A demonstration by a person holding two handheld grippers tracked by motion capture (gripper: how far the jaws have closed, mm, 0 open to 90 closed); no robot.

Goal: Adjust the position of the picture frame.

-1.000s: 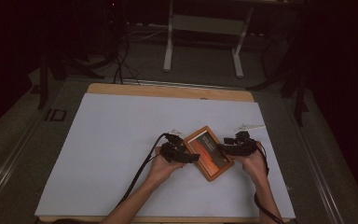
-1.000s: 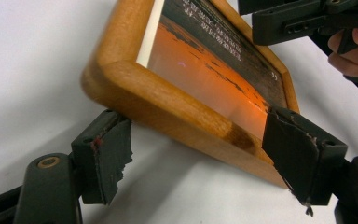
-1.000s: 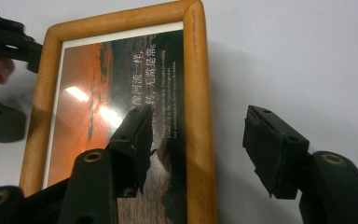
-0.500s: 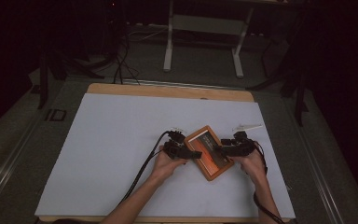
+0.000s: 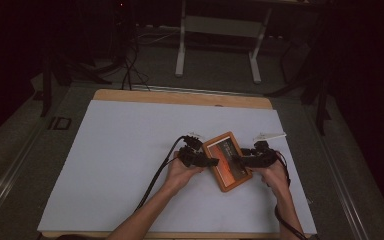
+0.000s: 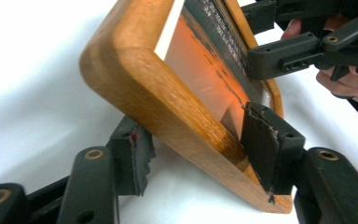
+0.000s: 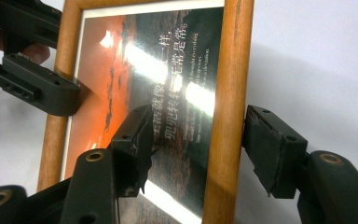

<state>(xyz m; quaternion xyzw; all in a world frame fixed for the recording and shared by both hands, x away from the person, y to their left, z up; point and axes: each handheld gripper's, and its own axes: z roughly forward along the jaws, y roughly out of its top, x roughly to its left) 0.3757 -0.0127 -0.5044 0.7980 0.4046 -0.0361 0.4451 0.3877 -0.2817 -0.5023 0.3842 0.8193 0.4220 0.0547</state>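
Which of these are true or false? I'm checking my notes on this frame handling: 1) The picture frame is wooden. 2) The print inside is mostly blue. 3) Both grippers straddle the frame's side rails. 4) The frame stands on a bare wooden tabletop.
1) True: the picture frame has an orange-brown wooden border.
2) False: the print is orange-red and dark, with pale lettering.
3) True: the left gripper has one rail between its jaws, which have just been closing; the right gripper has the opposite rail between its jaws.
4) False: it sits over a white sheet that covers most of the table.
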